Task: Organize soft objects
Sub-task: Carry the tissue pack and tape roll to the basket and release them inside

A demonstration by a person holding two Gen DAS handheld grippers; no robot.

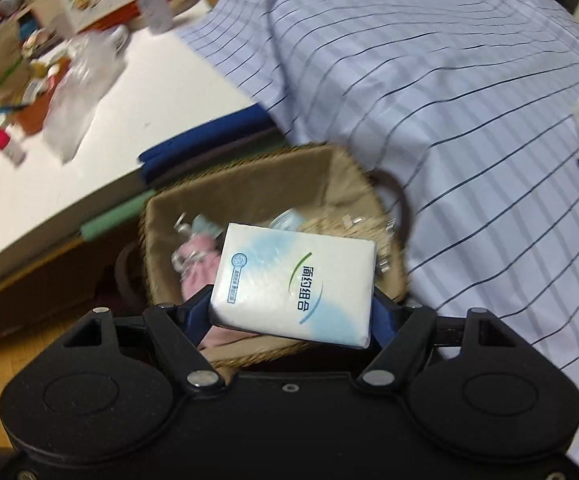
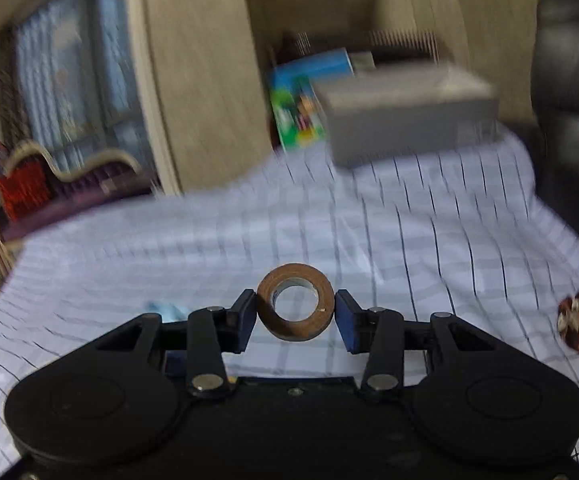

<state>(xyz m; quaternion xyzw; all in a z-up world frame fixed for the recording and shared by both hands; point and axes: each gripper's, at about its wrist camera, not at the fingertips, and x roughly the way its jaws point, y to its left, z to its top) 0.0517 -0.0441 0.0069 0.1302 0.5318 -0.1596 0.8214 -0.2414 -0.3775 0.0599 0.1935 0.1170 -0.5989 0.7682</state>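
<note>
Tissue pack sits clamped in your left gripper, right above the wicker basket, probably lined up for dropping in. Your right gripper pinches a tape roll over the striped sheet.

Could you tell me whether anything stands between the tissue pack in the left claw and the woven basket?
Nothing visible does. The left claw holds the tissue pack right over the open woven basket.
</note>
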